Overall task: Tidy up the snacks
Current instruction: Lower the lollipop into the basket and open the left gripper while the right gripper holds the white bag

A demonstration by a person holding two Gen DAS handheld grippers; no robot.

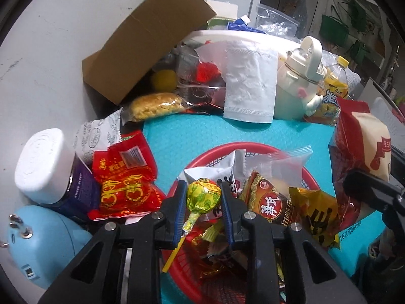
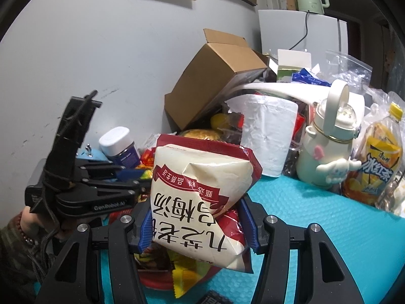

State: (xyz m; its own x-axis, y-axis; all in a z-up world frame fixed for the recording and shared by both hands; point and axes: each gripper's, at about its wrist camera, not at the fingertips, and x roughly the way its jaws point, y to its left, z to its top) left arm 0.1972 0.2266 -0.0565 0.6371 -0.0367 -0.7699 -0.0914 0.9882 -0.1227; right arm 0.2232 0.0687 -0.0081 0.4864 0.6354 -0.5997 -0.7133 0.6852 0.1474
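Blue-padded, the left hand-held gripper (image 1: 203, 200) pinched a lollipop (image 1: 203, 198) just above the red basket (image 1: 314, 177); the right hand-held gripper (image 2: 197, 224) clamped a red-and-white snack bag (image 2: 200, 202) beside it. Both tilted downward over the teal surface (image 1: 202, 131). Releasing high might bounce the lollipop off piled packets onto the surface.

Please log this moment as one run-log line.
left claw: shut on lollipop | right claw: shut on red-white bag | both over red basket
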